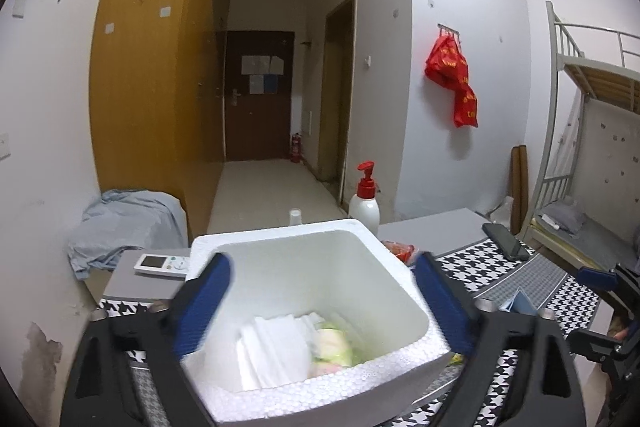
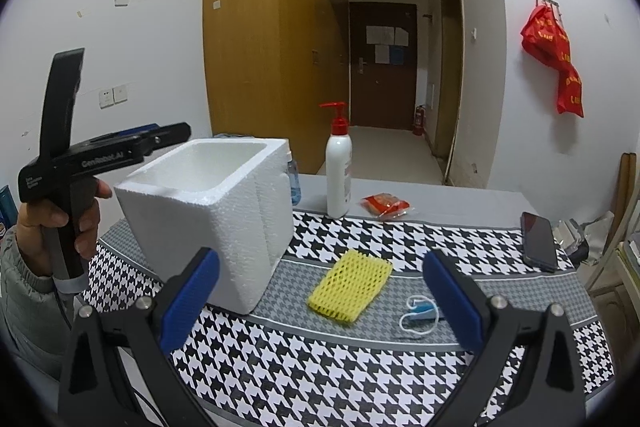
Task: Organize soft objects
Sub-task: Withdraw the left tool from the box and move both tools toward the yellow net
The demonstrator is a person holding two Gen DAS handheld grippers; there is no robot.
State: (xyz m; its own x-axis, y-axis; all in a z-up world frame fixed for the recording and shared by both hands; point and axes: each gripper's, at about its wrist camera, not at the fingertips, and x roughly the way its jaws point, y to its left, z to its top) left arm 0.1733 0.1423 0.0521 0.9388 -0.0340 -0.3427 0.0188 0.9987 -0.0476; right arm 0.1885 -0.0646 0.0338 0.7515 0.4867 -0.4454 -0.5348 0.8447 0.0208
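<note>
A white foam box point(image 1: 404, 291) stands on the houndstooth table cloth point(image 1: 560, 291). Inside it lie a folded white sheet point(image 1: 272, 343) and a pale green-white soft piece point(image 1: 334, 345). My left gripper point(image 1: 324, 287) hovers over the box mouth, open, with nothing between its pads. In the right wrist view a hand holds that left gripper point(image 2: 168, 135) above the foam box point(image 2: 224, 211). My right gripper point(image 2: 320, 263) is open and empty above the cloth. A yellow foam net point(image 2: 350, 285) lies beyond its fingers, and a small blue-and-white looped item point(image 2: 418, 311) rests near the right finger.
A red-capped pump bottle point(image 2: 339, 171), a red packet point(image 2: 384, 205) and a dark phone point(image 2: 538, 241) sit on the table behind and to the right. A small blue bottle point(image 2: 294, 183) is behind the box. A remote point(image 1: 162, 264) and blue cloth point(image 1: 124, 223) lie left.
</note>
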